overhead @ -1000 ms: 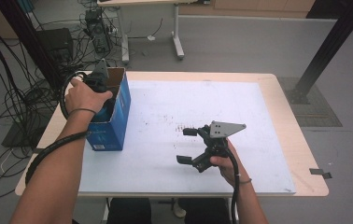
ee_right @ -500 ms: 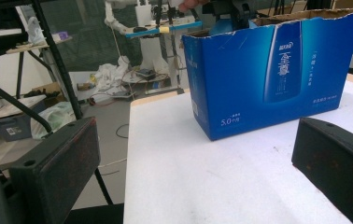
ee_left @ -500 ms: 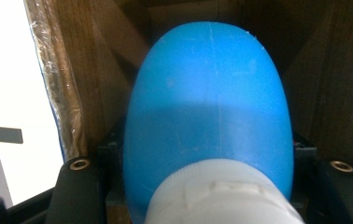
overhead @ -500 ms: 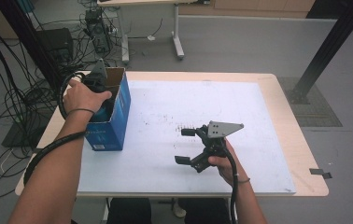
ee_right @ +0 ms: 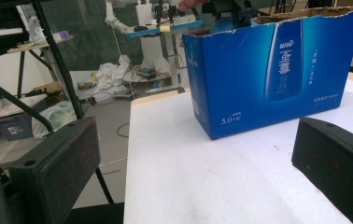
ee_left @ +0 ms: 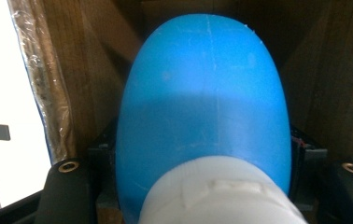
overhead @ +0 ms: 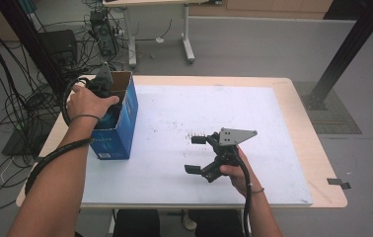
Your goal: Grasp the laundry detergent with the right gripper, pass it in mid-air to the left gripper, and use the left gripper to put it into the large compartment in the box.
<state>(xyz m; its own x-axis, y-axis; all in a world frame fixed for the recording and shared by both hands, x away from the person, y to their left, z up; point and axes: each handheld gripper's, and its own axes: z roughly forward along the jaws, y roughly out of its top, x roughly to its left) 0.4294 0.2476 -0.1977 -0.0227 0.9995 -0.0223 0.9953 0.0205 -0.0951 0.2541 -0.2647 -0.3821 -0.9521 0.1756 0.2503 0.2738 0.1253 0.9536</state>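
The left gripper view looks inside the blue box (overhead: 118, 123) and shows a blue bottle with a white cap (ee_left: 202, 116) between brown cardboard walls, very close to the camera; in the high view the bottle is hidden by the left hand (overhead: 88, 101). The left claw (overhead: 106, 106) reaches down into the box from above. Its jaws have just been opening, the bottle lies between them, and I cannot tell if the pads touch it. The box stands at the left edge of the table (overhead: 293, 98). The right claw (overhead: 197, 154) is wide open and holds nothing. The right hand (overhead: 234, 168) keeps it low over the white sheet (overhead: 174, 113), pointing at the box.
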